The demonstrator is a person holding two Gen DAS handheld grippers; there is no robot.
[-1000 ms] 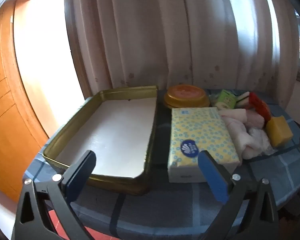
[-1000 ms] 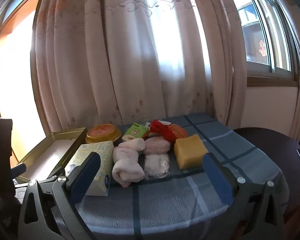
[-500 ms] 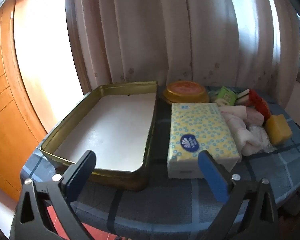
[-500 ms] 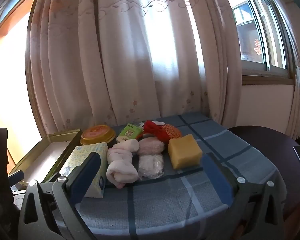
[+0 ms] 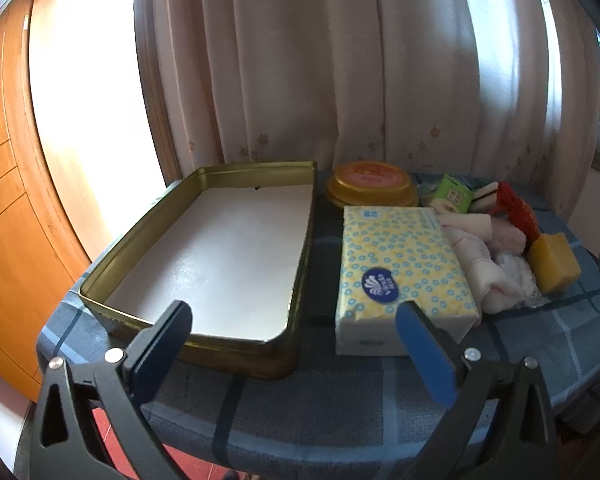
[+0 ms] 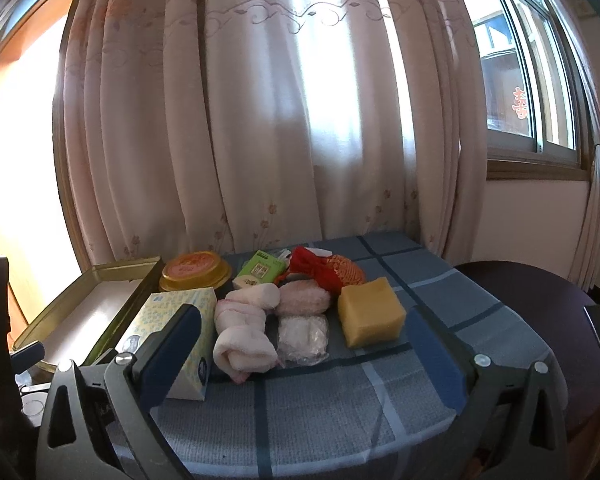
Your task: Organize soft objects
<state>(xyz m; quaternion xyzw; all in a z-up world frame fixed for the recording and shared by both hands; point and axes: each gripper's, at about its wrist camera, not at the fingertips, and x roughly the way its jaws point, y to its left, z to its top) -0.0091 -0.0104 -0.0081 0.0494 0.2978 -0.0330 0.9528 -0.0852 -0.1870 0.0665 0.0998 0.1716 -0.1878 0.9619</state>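
Nothing has gone into the tin tray yet; its white floor lies bare, so this looks like the opening step, choosing what to lift first. The tray sits on the left of the checked desk. Just beside it on the right lies the tissue pack, then a rolled towel touching the pack, then the yellow sponge, with smaller soft bundles behind. The left claw hangs spread and empty over the near desk edge, between tray and tissue pack. The right claw is likewise spread wide, holding nothing, facing towel and sponge. The next move probably calls for lowering one claw around a soft piece and squeezing gently.
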